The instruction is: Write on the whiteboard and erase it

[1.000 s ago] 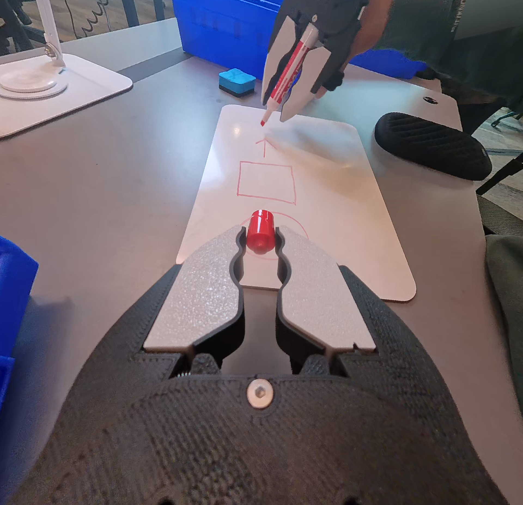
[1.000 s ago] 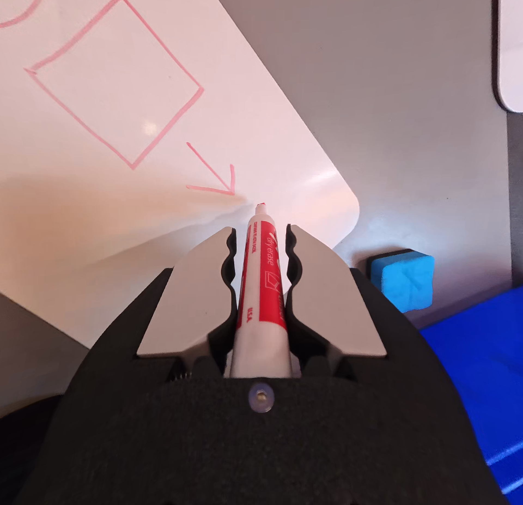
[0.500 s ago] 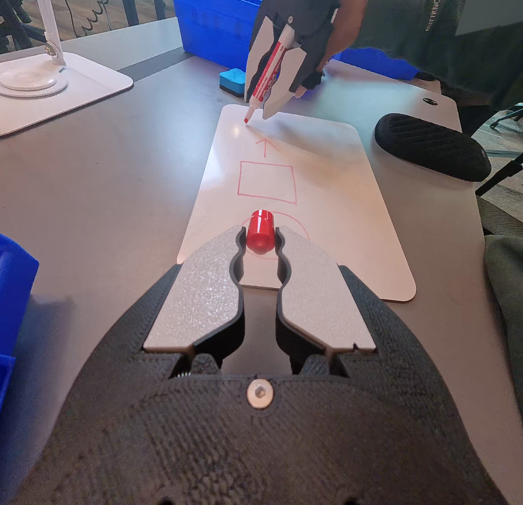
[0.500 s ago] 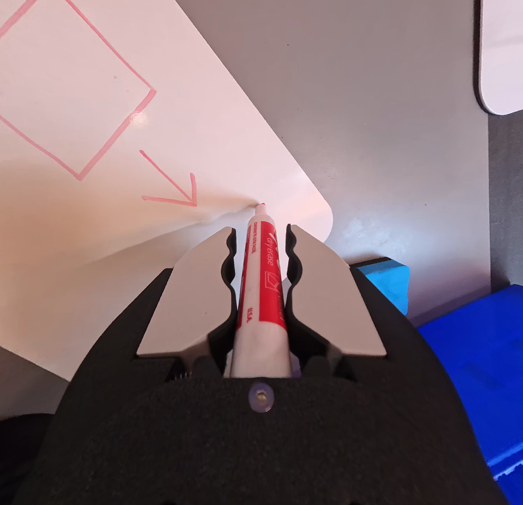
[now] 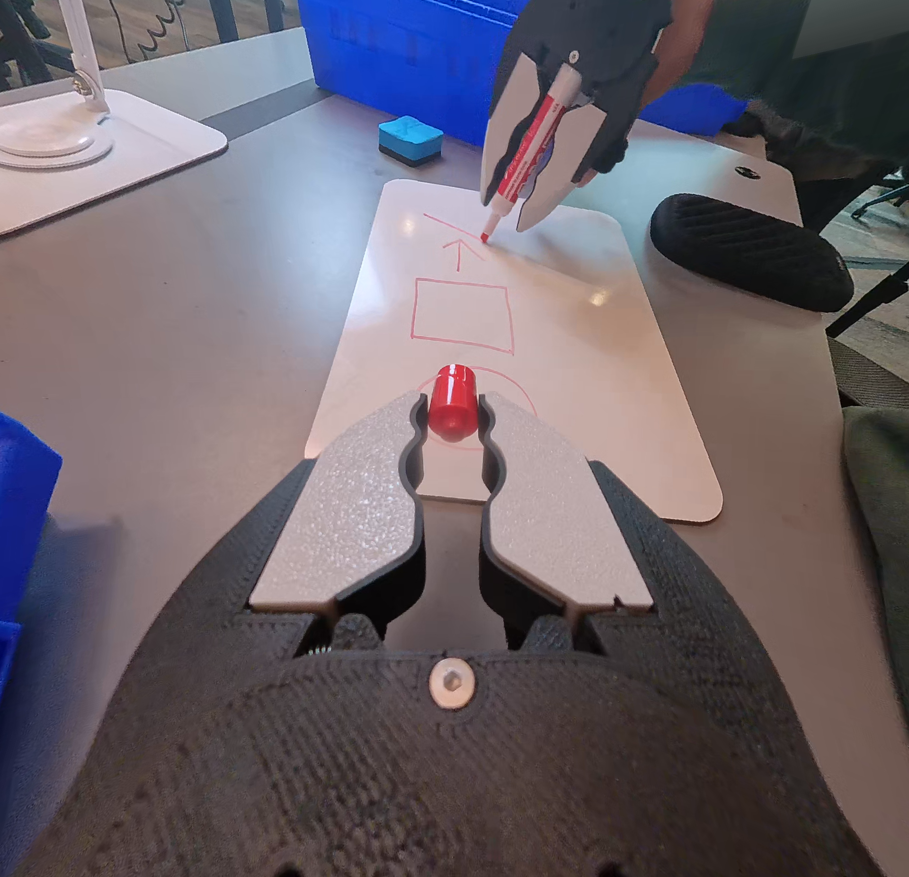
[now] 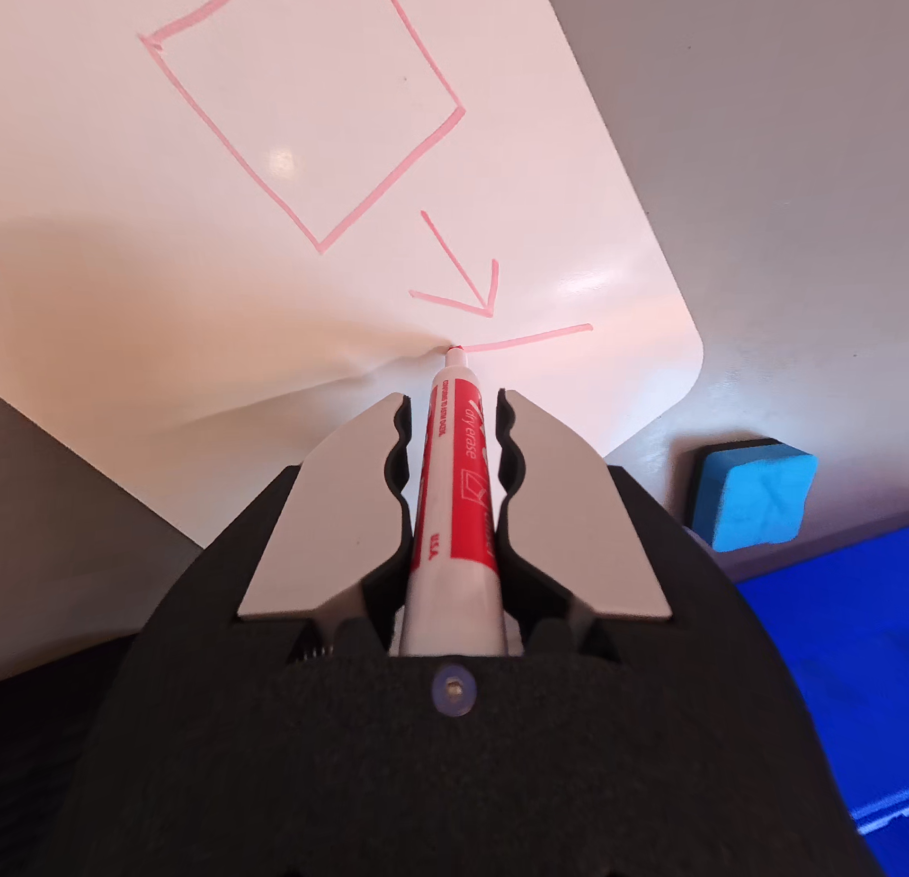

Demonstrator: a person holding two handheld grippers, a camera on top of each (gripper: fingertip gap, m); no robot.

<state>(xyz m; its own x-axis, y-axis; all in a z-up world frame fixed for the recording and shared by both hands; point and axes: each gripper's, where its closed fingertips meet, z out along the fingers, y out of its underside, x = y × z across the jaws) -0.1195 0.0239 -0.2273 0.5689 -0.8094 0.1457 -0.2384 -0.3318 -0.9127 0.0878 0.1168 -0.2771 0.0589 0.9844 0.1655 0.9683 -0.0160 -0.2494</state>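
A white whiteboard [image 5: 580, 371] lies flat on the grey table, also in the right wrist view [image 6: 147, 312]. It bears a red circle, a square [image 5: 462, 317], an arrow [image 5: 460, 251] and a fresh line [image 6: 529, 339]. My right gripper [image 6: 452, 398], also in the left wrist view [image 5: 511, 214], is shut on a red and white marker [image 6: 455, 499] whose tip touches the board beside the arrow head. My left gripper [image 5: 450, 401] is shut on the red marker cap [image 5: 451, 403] above the board's near end. A blue eraser [image 5: 410, 135] [image 6: 755, 494] sits off the board's far corner.
A blue bin [image 5: 408, 42] stands behind the eraser. A white lamp base [image 5: 74, 140] is at the far left. A black ribbed pad [image 5: 747, 251] lies right of the board. A blue box edge [image 5: 24, 509] is at the near left. Green cloth [image 5: 880, 509] lies at the right.
My right gripper has swept the marker tip from the board's far left corner toward the right, leaving a new red line past the arrow head. My left gripper has stayed still.
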